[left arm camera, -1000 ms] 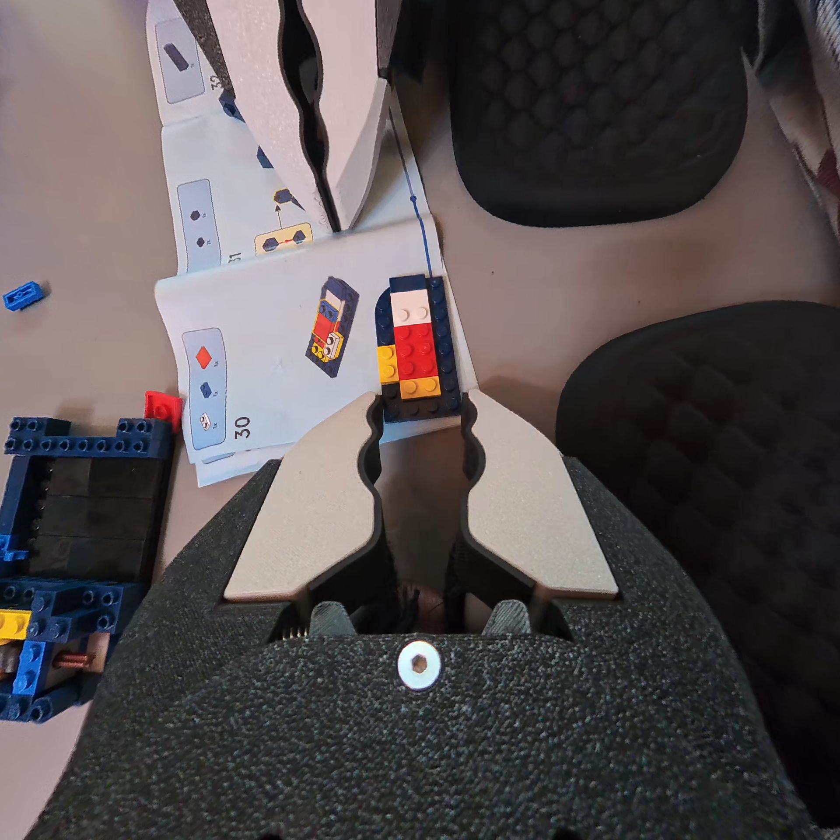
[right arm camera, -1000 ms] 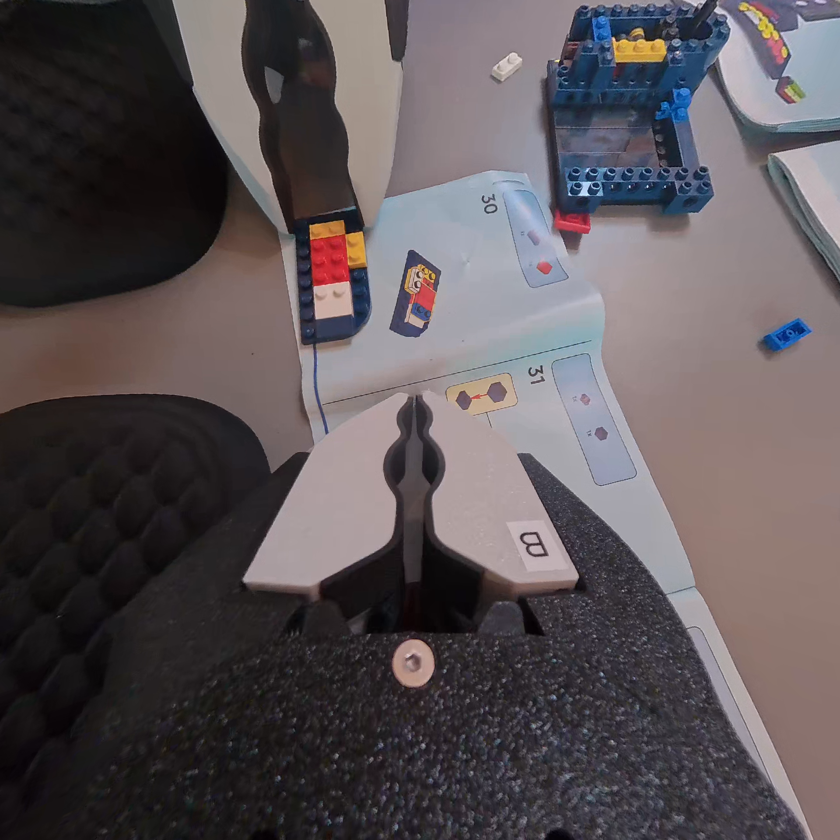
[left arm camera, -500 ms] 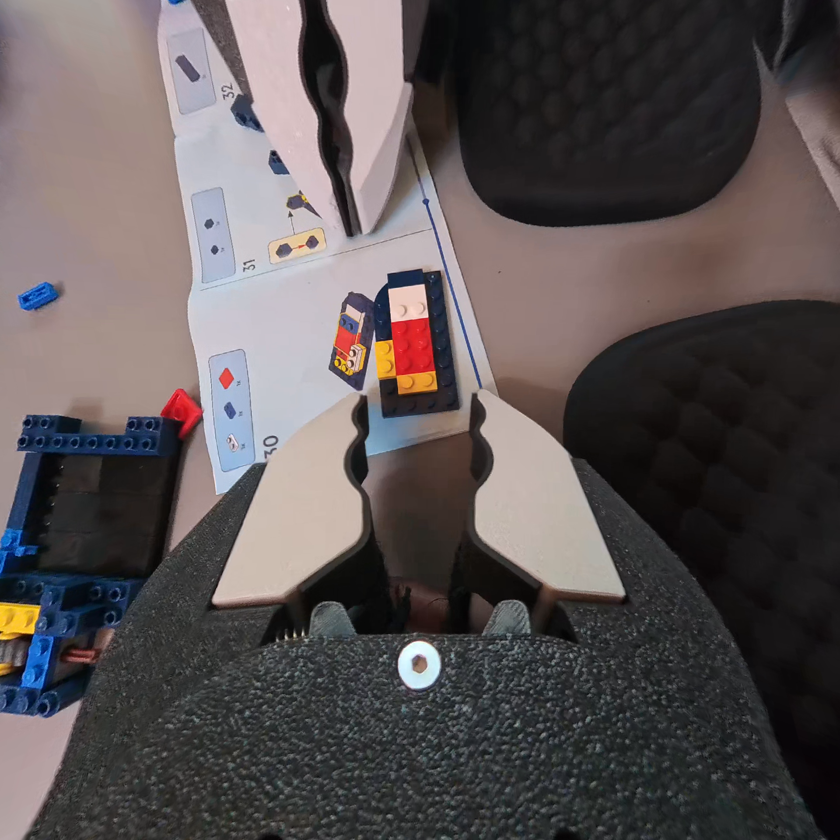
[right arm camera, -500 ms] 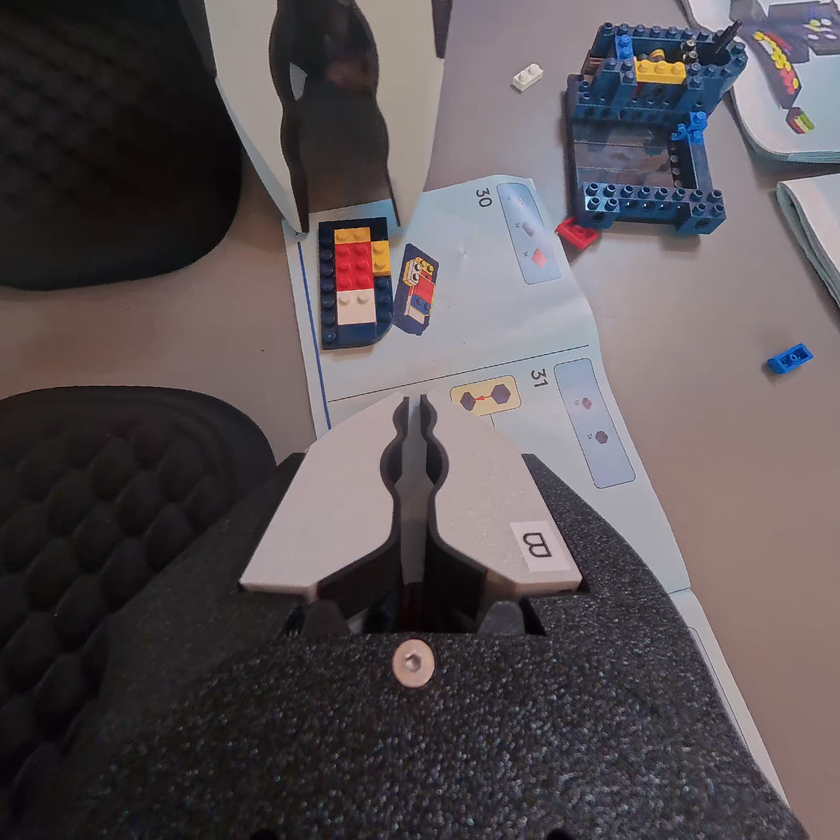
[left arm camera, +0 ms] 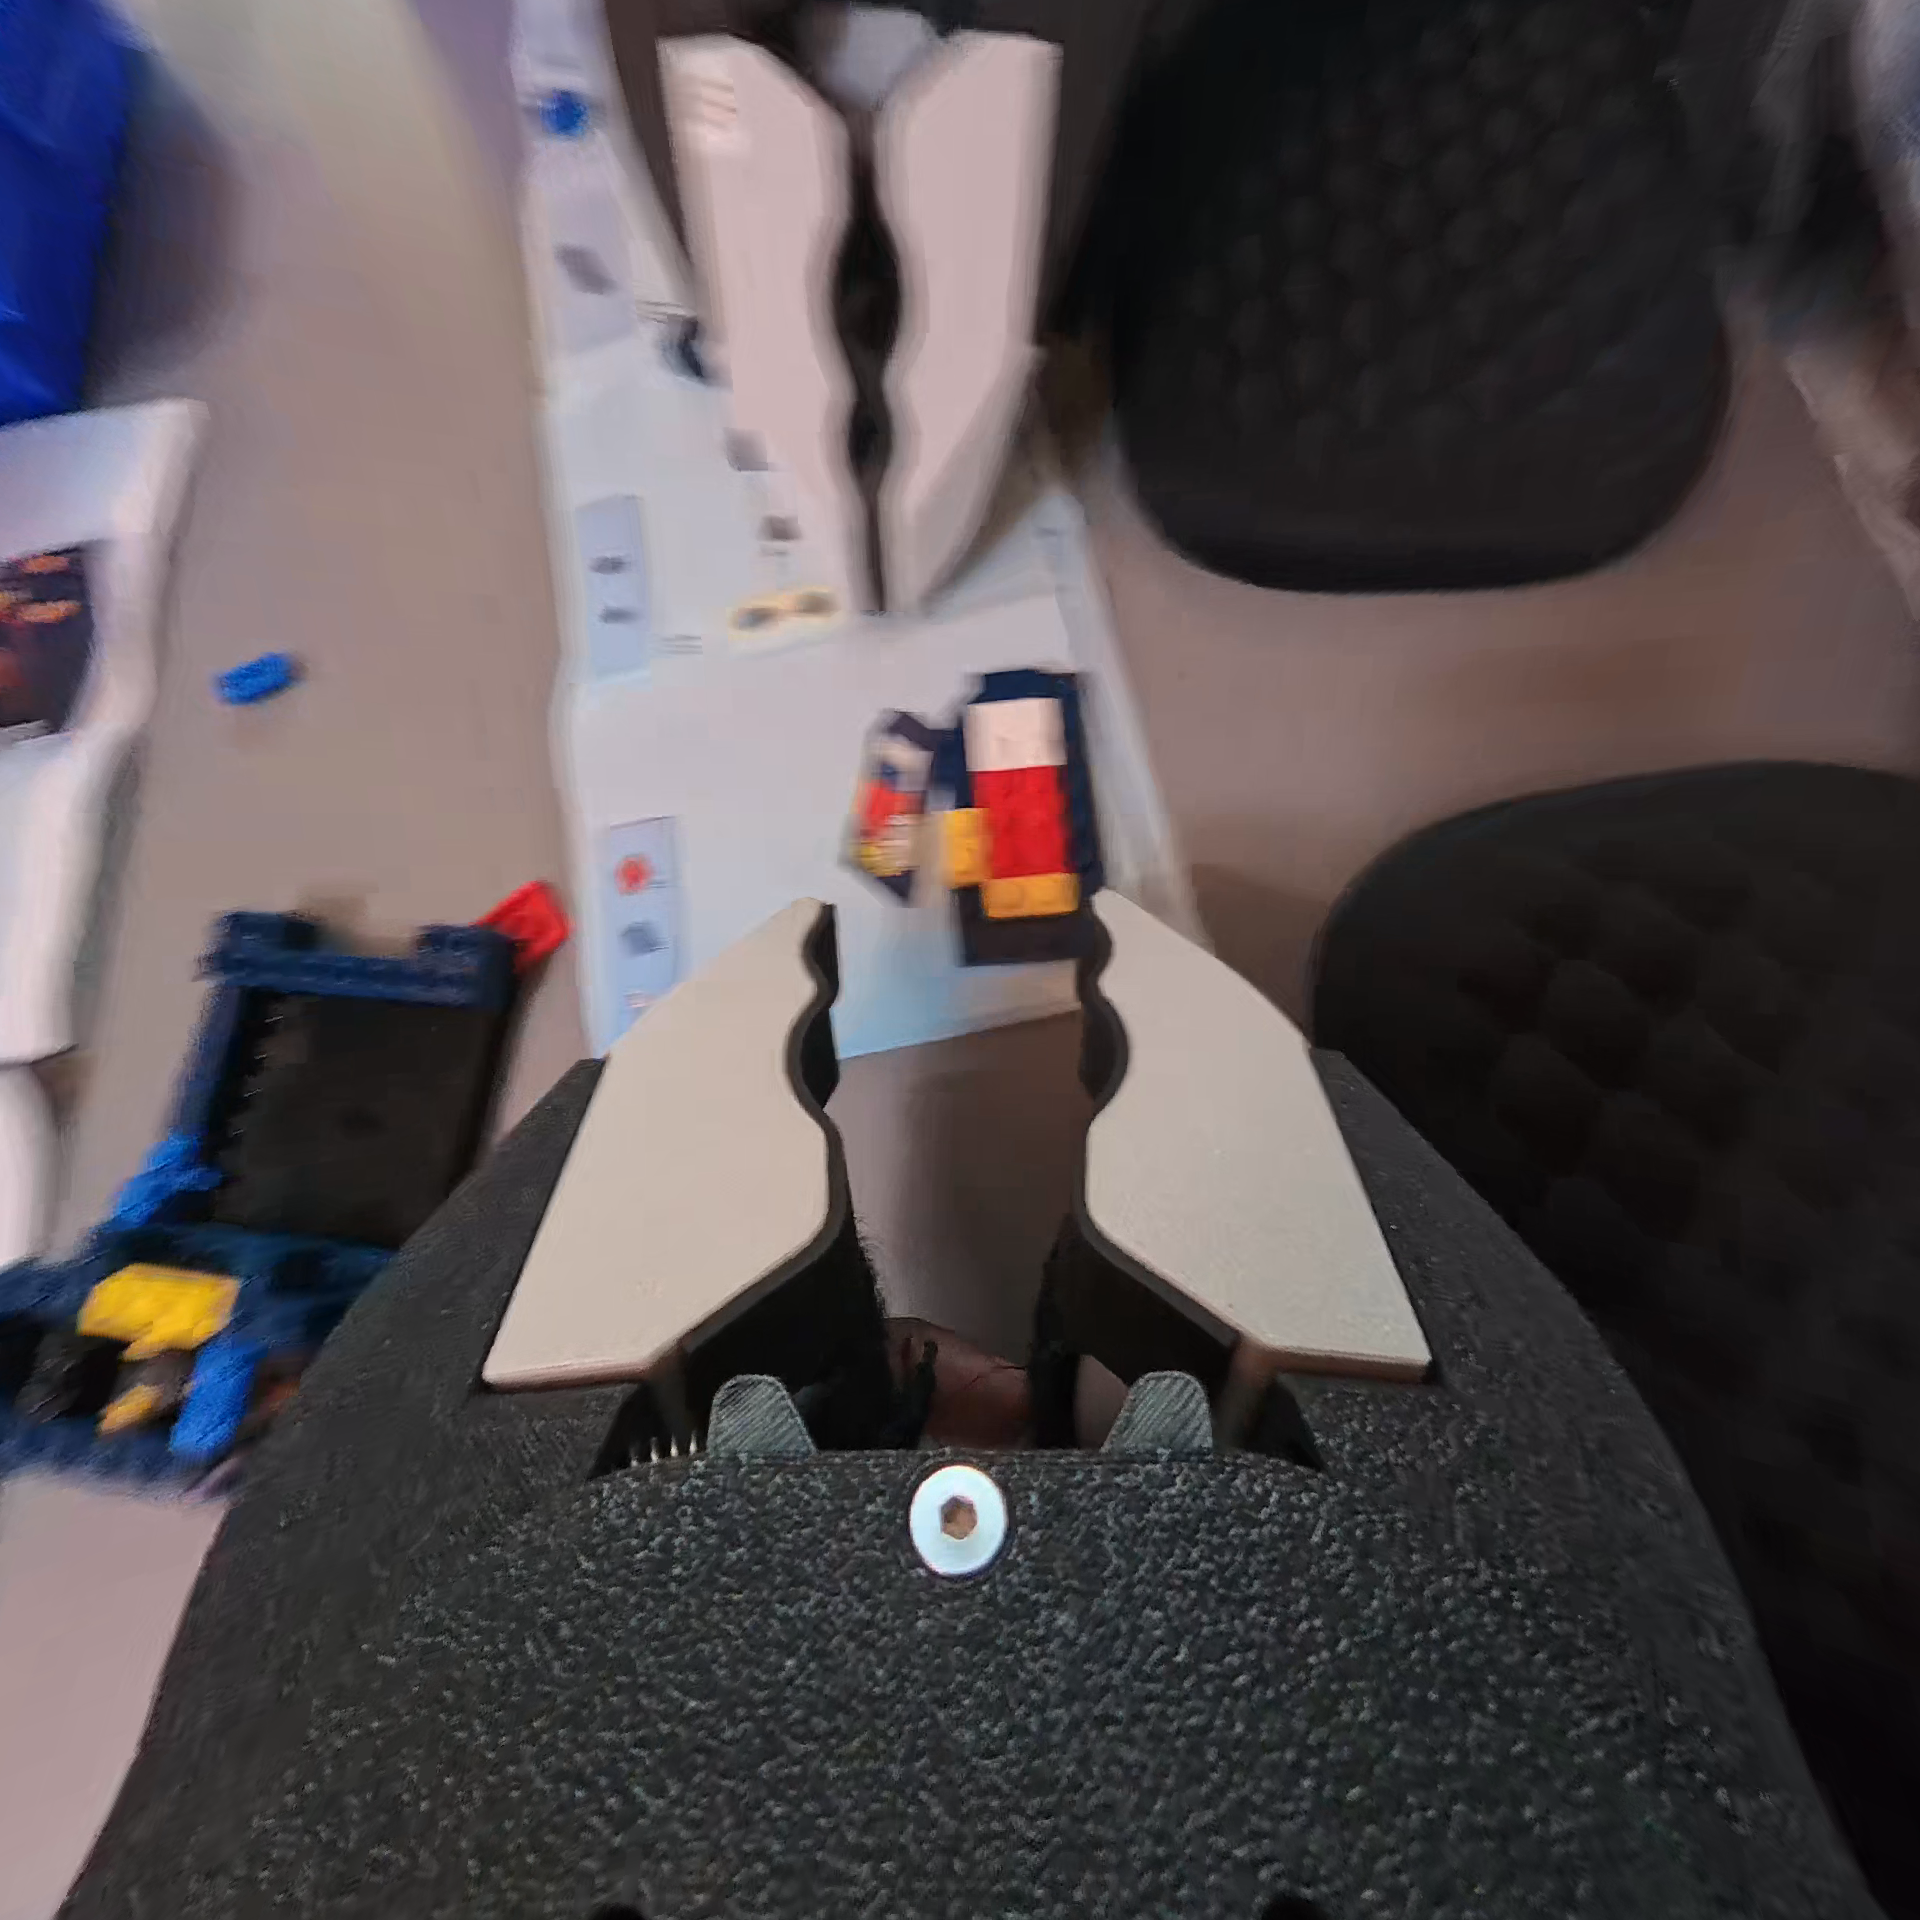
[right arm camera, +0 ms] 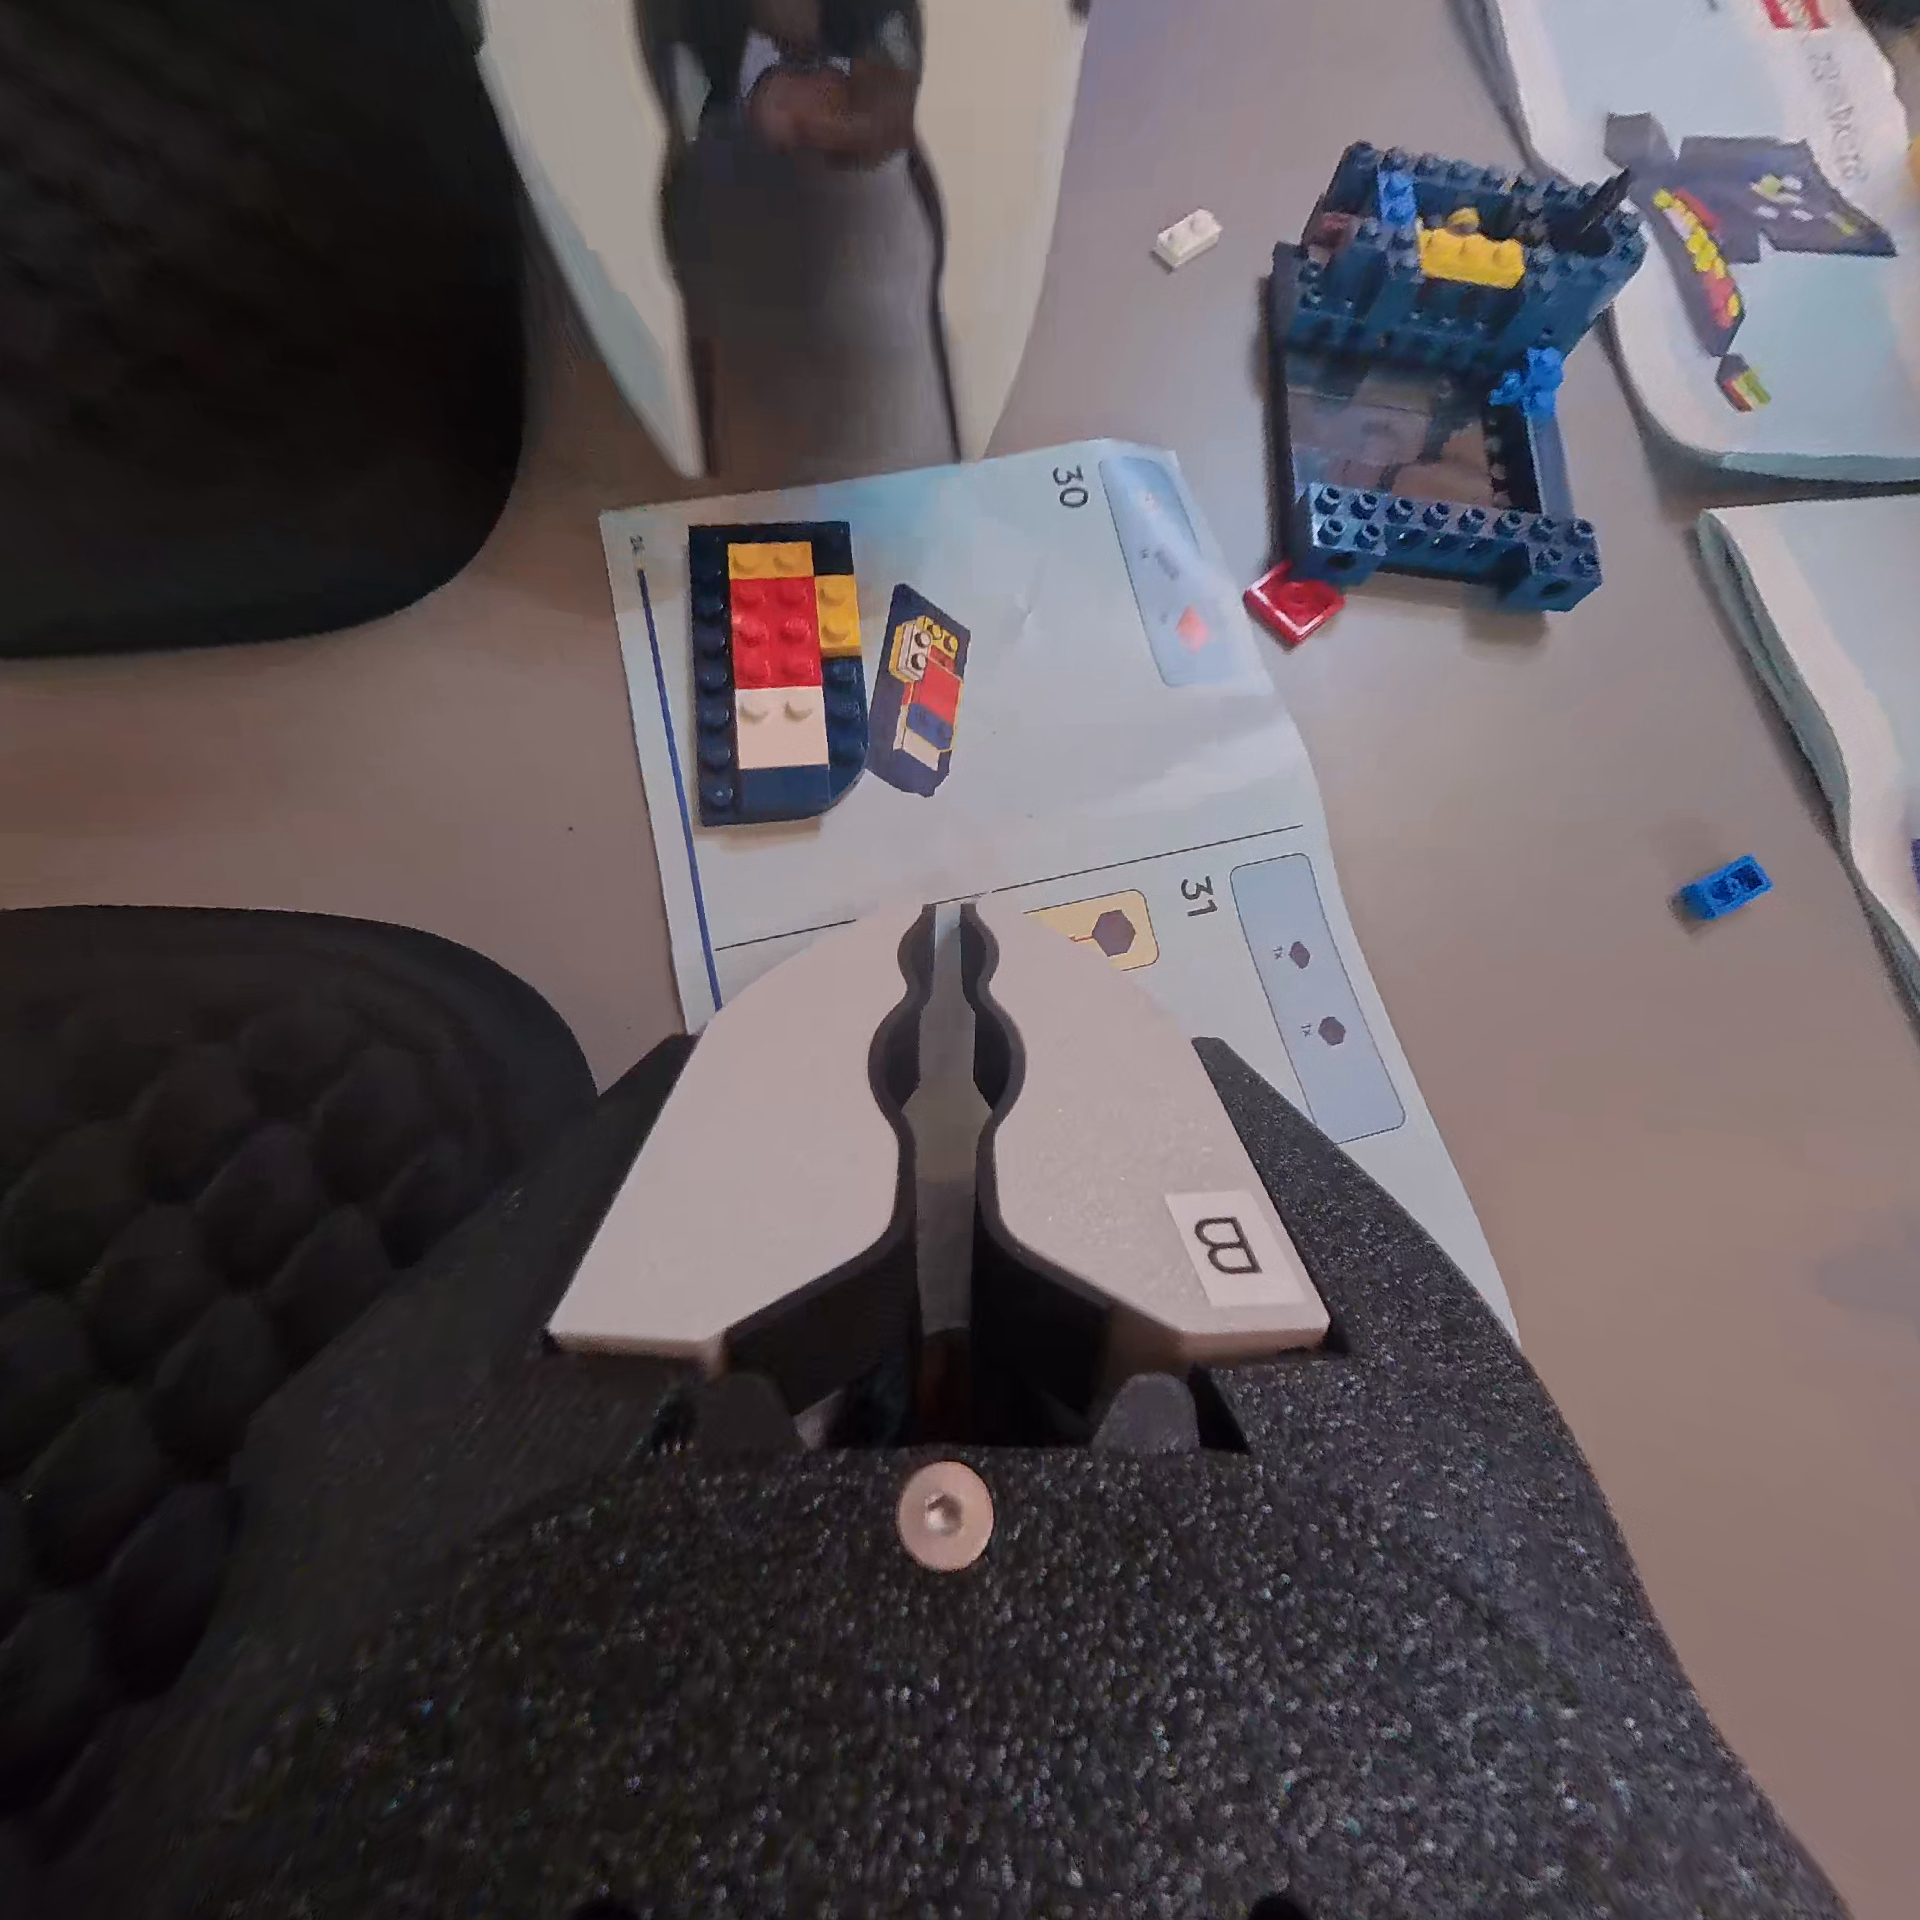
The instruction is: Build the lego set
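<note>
A small brick assembly (right arm camera: 774, 670), a dark blue plate carrying yellow, red and white bricks, lies flat on a pale blue instruction sheet (right arm camera: 1081, 748) slightly above and left of centre in the right wrist view; in the left wrist view the same assembly (left arm camera: 1023, 816) appears blurred just above centre, on the sheet (left arm camera: 717, 748). The left gripper (left arm camera: 956, 940) is at lower centre of its view, fingers spread wide with nothing between them; its right fingertip (left arm camera: 1127, 935) is just beside the near end of the assembly, though contact cannot be judged through the blur. The right gripper (right arm camera: 948, 920) is at centre of its view, over the sheet's lower panel, its fingers drawn nearly together with only a narrow slit between the pads and nothing gripped; it is near but apart from the assembly. On the grey table (right arm camera: 1558, 790), a larger blue brick frame (right arm camera: 1444, 384) with a yellow brick inside stands at upper right of the right wrist view, a red tile (right arm camera: 1294, 603) touching its lower left corner. A white brick (right arm camera: 1187, 237) lies to the upper left of the frame, and a small blue brick (right arm camera: 1727, 886) lies at the right edge. Booklets (right arm camera: 1766, 260) occupy the upper right corner. Black cushioned pads (right arm camera: 208, 1195) fill the left side.
</note>
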`<state>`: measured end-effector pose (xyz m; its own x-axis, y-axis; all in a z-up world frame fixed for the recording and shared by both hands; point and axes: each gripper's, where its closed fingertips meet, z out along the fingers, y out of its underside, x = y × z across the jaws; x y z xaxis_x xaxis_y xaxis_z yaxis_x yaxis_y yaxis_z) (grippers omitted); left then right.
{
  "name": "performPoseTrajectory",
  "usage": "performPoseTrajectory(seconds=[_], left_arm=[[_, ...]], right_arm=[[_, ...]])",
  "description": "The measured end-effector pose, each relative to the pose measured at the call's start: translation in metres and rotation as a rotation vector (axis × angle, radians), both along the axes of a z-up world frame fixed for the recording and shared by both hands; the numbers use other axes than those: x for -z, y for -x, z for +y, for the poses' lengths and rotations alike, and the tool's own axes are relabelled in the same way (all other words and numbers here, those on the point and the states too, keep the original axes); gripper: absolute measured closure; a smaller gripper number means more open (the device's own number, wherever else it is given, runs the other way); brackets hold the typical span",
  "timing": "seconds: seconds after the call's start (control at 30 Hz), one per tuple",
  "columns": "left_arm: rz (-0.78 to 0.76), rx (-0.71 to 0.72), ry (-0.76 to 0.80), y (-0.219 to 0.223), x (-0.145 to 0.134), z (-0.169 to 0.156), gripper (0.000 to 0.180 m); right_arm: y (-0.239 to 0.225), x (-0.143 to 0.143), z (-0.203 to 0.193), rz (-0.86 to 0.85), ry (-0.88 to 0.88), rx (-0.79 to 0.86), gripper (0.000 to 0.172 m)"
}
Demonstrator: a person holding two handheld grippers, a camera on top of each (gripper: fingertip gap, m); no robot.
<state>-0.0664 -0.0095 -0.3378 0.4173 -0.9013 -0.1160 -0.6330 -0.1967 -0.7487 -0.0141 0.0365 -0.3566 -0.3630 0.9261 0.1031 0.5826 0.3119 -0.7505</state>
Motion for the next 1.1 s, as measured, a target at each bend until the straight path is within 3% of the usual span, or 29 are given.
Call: performPoseTrajectory(seconds=[0.1, 0.17, 0.7, 0.77, 0.93, 1.0, 1.1], left_arm=[[0.054, -0.150, -0.078, 0.016, 0.003, 0.025, 0.154], [0.079, -0.196, -0.069, 0.020, 0.010, 0.031, 0.157], [0.050, -0.184, -0.011, 0.019, 0.018, 0.025, 0.163], [0.059, -0.181, -0.020, 0.020, 0.017, 0.026, 0.161], [0.063, -0.182, -0.019, 0.020, 0.017, 0.025, 0.161], [0.062, -0.178, -0.023, 0.020, 0.017, 0.025, 0.161], [0.050, -0.182, -0.015, 0.020, 0.017, 0.024, 0.161]], right_arm=[[0.000, 0.001, 0.000, -0.004, -0.010, 0.000, 0.167], [0.000, 0.001, 0.000, -0.005, -0.008, 0.001, 0.167], [0.000, -0.003, 0.000, 0.016, -0.009, 0.008, 0.164], [0.004, -0.023, 0.005, 0.141, 0.036, 0.039, 0.158], [-0.021, -0.139, 0.068, 0.800, 0.475, 0.321, 0.156], [-0.038, -0.152, 0.080, 0.900, 0.645, 0.314, 0.157], [-0.033, -0.147, 0.073, 0.851, 0.700, 0.267, 0.156]])
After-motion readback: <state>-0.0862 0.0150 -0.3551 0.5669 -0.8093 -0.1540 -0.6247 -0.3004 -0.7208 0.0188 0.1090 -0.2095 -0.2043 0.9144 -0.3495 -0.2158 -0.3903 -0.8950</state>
